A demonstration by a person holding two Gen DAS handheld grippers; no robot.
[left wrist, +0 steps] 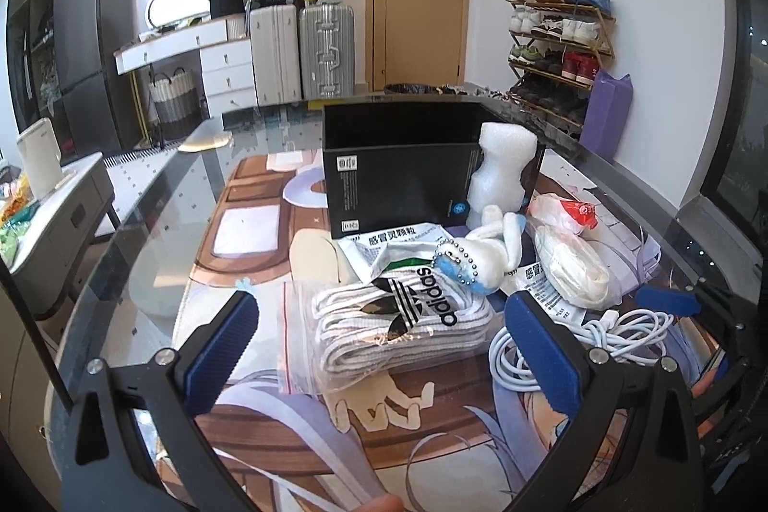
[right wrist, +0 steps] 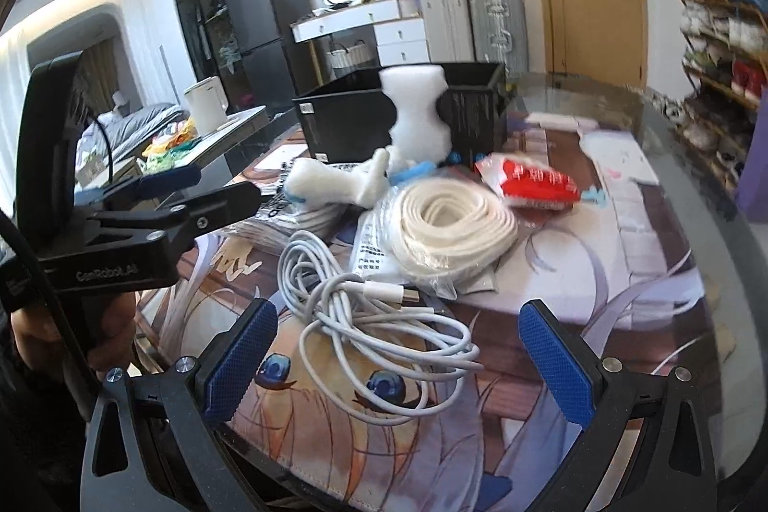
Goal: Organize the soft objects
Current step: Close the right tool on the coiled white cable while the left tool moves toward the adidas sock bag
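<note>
Left gripper (left wrist: 384, 344): my jaws stand wide apart with nothing between the pads, hovering just above the bagged socks.
Right gripper (right wrist: 398, 361): my jaws are spread wide and empty, low over the white cable.
Bagged socks (left wrist: 393, 320): white pairs with a black logo band, in a clear zip bag flat on the table, between my left fingers.
White cable (right wrist: 365, 315): a loose tangle on the printed mat (right wrist: 528, 440), between my right fingers.
Plush toy (left wrist: 485, 257): white and blue with a bead chain, lying on the heap behind the socks.
Coiled cord (right wrist: 451, 219): cream, in clear plastic, just behind the cable.
Foam piece (left wrist: 499, 171): white, upright against the black box (left wrist: 398, 171).
Red-and-white packet (right wrist: 533, 181): right of the cord, blurred.
</note>
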